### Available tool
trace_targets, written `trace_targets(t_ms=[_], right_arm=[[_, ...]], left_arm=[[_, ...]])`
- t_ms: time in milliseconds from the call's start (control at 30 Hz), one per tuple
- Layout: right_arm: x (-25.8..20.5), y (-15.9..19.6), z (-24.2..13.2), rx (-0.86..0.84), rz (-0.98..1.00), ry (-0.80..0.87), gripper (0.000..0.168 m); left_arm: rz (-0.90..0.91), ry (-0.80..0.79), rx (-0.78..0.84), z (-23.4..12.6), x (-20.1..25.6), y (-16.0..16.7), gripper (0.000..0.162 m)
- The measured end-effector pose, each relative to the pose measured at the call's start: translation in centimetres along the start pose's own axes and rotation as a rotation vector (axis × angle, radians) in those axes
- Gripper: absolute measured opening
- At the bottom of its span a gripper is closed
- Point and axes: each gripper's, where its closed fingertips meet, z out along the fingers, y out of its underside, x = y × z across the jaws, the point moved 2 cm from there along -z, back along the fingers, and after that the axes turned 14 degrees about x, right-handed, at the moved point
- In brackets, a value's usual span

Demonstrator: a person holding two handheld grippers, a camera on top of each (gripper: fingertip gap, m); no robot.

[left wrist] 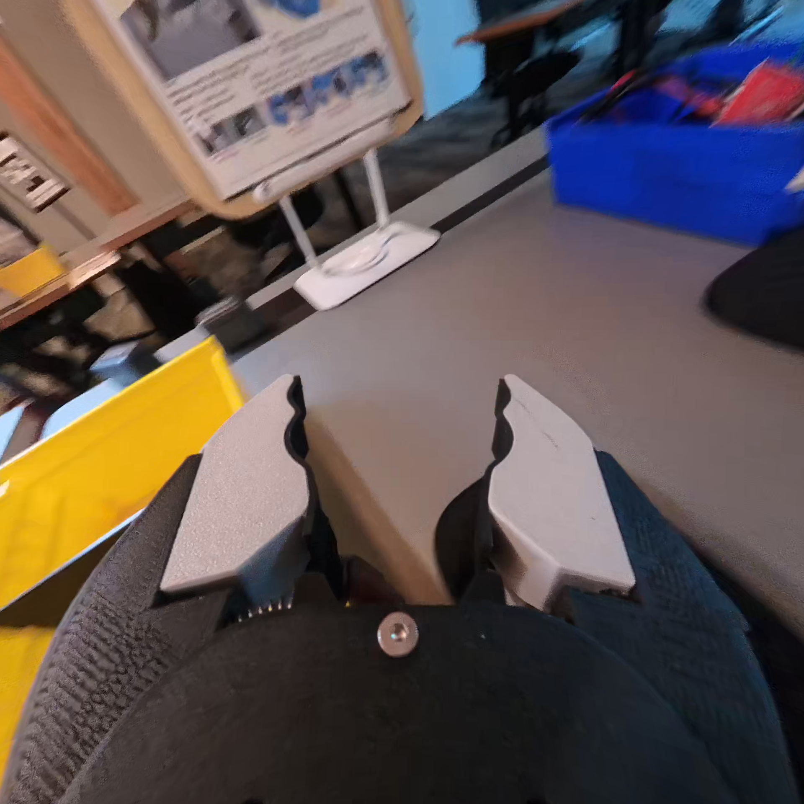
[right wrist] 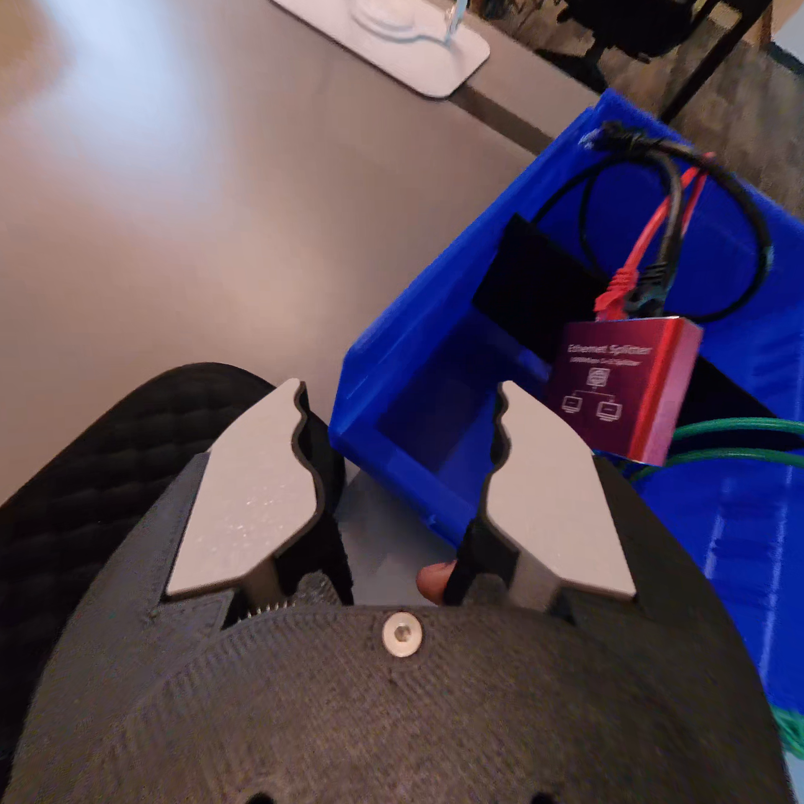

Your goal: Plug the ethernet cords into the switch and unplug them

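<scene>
In the right wrist view a red box-shaped switch (right wrist: pixel 622 391) lies inside a blue bin (right wrist: pixel 417 348). A red cord (right wrist: pixel 626 278) and a black cord (right wrist: pixel 652 278) are plugged into its top end. A green cord (right wrist: pixel 739 424) runs off to the right from its lower end. My right gripper (right wrist: pixel 400 391) is open and empty, over the bin's near left corner, left of the switch. My left gripper (left wrist: pixel 400 387) is open and empty above the grey table (left wrist: pixel 500 330). The blue bin (left wrist: pixel 670 174) shows far right in the left wrist view, blurred.
A yellow bin (left wrist: pixel 108 457) stands left of the left gripper. A white monitor base (left wrist: pixel 370 261) sits at the table's far edge and also shows in the right wrist view (right wrist: pixel 391 48). A black pad (right wrist: pixel 130 443) lies left of the right gripper. A fingertip (right wrist: pixel 433 581) shows below.
</scene>
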Motion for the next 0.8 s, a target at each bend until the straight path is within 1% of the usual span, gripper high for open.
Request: trace_targets(t_ms=[67, 133, 167, 233, 300, 367, 400, 467, 567, 667, 700, 800], right_arm=[[-0.3, 0.8, 1.0, -0.039, 0.004, 0.008, 0.078], [-0.2, 1.4, 1.8, -0.080, -0.016, 0.040, 0.068], [-0.3, 1.5, 2.2, -0.088, -0.023, 0.034, 0.061], [-1.7, 1.2, 3.0, -0.071, -0.005, -0.059, 0.027], [-1.9, 0.8, 3.9, -0.060, -0.024, -0.038, 0.027], [-2.3, 0.5, 4.3, -0.099, -0.086, -0.033, 0.027], [-2.5, 0.4, 4.6, -0.116, -0.106, -0.034, 0.027], [-3.2, -0.1, 5.3, -0.122, -0.128, -0.045, 0.028], [-4.7, -0.9, 6.3, -0.118, -0.147, -0.074, 0.028], [-7.0, -1.8, 7.2, -0.106, -0.175, -0.125, 0.028], [-7.9, -2.2, 7.6, -0.100, -0.178, -0.143, 0.027], [-11.1, -3.4, 8.6, -0.068, -0.194, -0.207, 0.027]], left_arm=[[0.057, -0.107, -0.112, -1.9, -2.3, 2.4, 0.084], [0.102, -0.189, -0.206, -3.6, -3.9, 4.8, 0.081], [0.104, -0.218, -0.221, -4.1, -4.4, 5.6, 0.071], [0.088, -0.231, -0.231, -4.3, -4.8, 7.1, 0.048], [0.043, -0.210, -0.247, -4.0, -4.4, 8.2, 0.037], [0.025, -0.217, -0.238, -3.6, -4.4, 8.9, 0.028], [0.014, -0.219, -0.225, -3.4, -4.3, 9.0, 0.020], [0.034, -0.266, -0.202, -3.2, -4.7, 9.1, 0.017], [0.060, -0.393, -0.152, -3.7, -5.8, 9.4, 0.006], [-0.085, -0.421, -0.084, -3.9, -6.3, 9.6, 0.005], [-0.107, -0.438, -0.076, -4.1, -6.5, 9.7, 0.005], [-0.053, -0.483, -0.076, -4.6, -7.3, 9.9, 0.005]])
